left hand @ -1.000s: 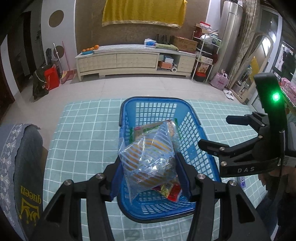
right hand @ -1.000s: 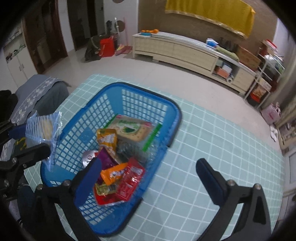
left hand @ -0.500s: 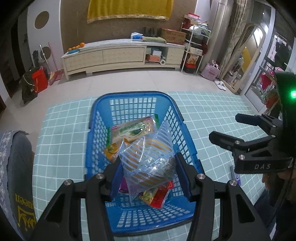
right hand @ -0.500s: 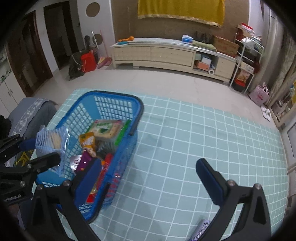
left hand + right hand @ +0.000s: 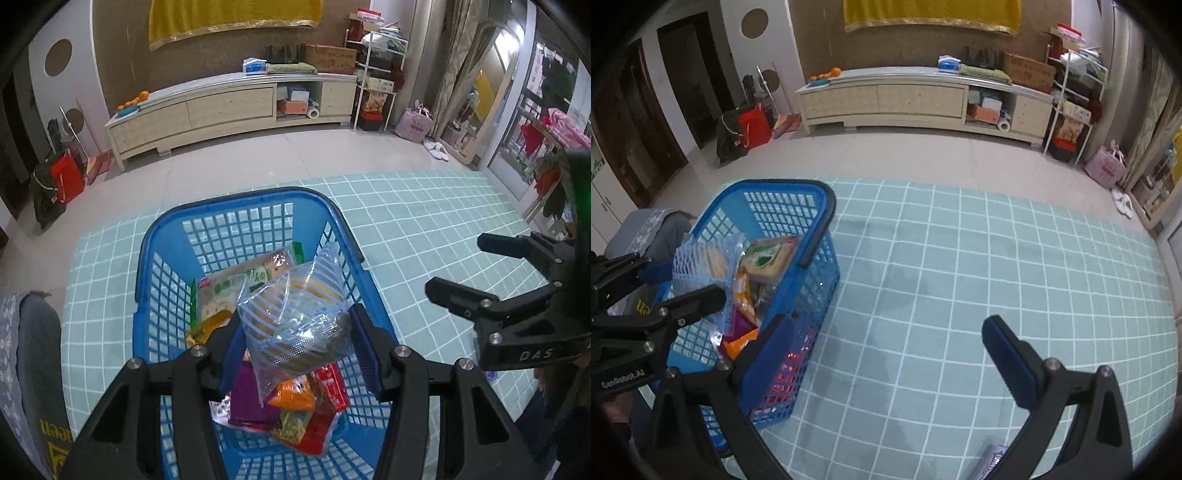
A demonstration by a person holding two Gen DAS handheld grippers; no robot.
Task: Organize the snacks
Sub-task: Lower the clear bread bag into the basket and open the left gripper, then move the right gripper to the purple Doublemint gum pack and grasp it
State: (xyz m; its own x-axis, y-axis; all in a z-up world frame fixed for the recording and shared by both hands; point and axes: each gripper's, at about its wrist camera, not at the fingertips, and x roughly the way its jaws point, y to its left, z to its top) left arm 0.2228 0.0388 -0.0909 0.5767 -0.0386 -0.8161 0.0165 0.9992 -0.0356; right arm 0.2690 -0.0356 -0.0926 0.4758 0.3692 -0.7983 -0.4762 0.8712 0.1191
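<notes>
A clear plastic snack bag with pale blue stripes [image 5: 295, 321] is gripped between the blue pads of the left gripper [image 5: 295, 339], held above a blue plastic lattice basket [image 5: 255, 201]. Beneath and ahead of those tongs, a green-and-white flat packet [image 5: 236, 284], a purple packet [image 5: 245, 398], an orange packet [image 5: 293, 393] and a red packet [image 5: 332, 384] are lying inside the basket. To its right, the right gripper [image 5: 886, 354] is spread wide and empty over the teal checked tablecloth [image 5: 960, 277]. A small purple wrapper [image 5: 991, 458] is seen below its fingers.
</notes>
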